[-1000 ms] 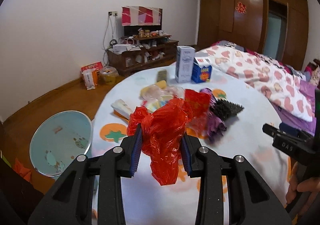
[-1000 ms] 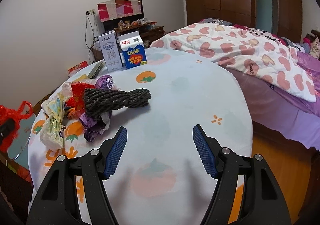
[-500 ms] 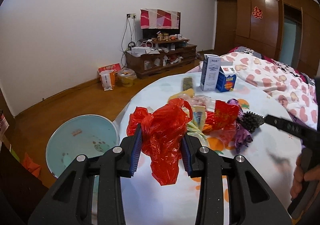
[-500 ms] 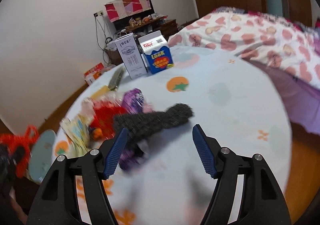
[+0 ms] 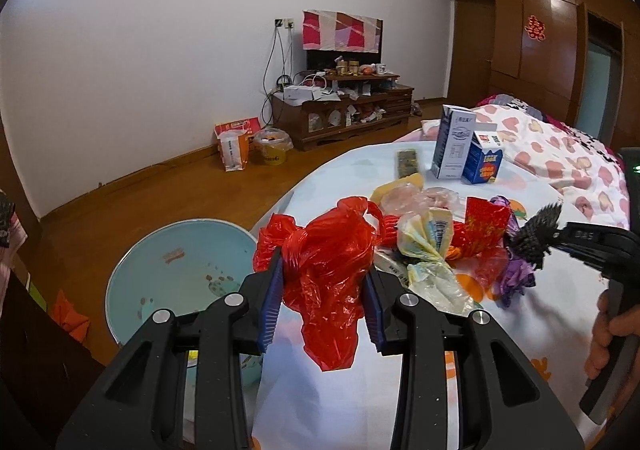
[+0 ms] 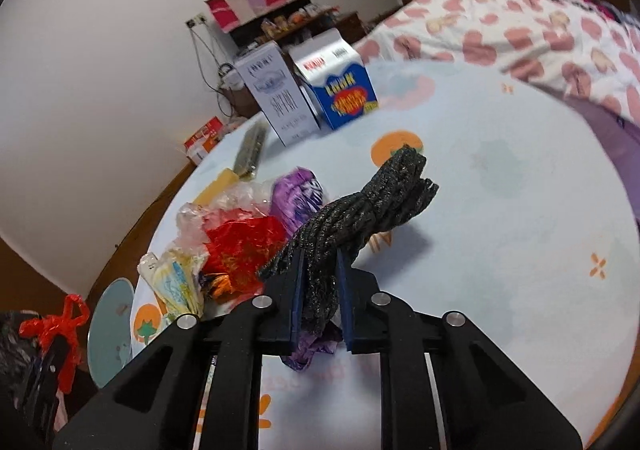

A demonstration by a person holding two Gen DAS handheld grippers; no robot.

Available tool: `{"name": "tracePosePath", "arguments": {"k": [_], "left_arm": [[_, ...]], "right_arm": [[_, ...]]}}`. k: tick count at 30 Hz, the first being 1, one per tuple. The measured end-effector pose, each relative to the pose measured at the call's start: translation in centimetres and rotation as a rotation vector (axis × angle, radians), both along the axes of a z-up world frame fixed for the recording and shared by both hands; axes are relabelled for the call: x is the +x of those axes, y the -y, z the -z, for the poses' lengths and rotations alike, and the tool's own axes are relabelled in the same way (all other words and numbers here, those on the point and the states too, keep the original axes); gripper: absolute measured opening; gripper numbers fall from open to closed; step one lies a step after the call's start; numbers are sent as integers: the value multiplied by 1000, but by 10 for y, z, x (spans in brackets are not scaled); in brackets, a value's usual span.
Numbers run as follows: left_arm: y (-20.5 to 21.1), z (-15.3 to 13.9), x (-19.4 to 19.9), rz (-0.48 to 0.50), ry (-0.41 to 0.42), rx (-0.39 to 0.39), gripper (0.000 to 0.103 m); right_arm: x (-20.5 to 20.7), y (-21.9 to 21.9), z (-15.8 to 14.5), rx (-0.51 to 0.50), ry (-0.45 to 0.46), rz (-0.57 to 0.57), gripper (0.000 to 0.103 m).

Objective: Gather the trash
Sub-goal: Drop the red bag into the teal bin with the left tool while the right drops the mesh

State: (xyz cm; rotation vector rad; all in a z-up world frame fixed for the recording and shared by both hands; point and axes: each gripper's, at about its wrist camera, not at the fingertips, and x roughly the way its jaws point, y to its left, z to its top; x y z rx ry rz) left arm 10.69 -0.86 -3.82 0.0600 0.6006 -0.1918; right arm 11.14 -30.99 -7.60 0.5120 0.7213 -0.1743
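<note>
Right gripper (image 6: 320,290) has now clamped the black mesh bundle (image 6: 360,210).

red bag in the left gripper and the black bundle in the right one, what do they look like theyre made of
Red bag: thin glossy plastic film, judging by its crinkles, shiny highlights and translucent edges. Black bundle: looks like coarse twisted mesh or netting, matte with faint glints; whether it is plastic or fibre, I cannot tell.

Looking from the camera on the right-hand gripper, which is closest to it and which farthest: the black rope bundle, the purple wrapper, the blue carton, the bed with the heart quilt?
1. Black rope bundle: clamped in the right gripper.
2. Purple wrapper: just beyond, slightly left, on the table.
3. Blue carton: standing at the table's far side.
4. Bed: past the table, upper right.
</note>
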Motion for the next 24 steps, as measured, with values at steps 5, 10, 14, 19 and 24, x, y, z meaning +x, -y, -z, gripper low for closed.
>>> {"name": "tracePosePath", "arguments": {"k": [5,10,14,19,24], "left_arm": [[-8,-3,0,-23,7,-11,36],[-17,-5,-1,-46,17,-18,36],[-27,-5,0,-77,6,-14,36],[-44,-5,0,-120,6,0,36],[-62,-4,4,-176,1,21,36]], "right_arm": [[-22,-10,-32,-117,112,15,12],[-33,-42,-47,-224,162,-74,12],[-30,-73,-43,-223,149,-162,12],[-24,-106,-42,-234,149,-251,12],[-20,-137,-41,-244,146,-331,12]]}}
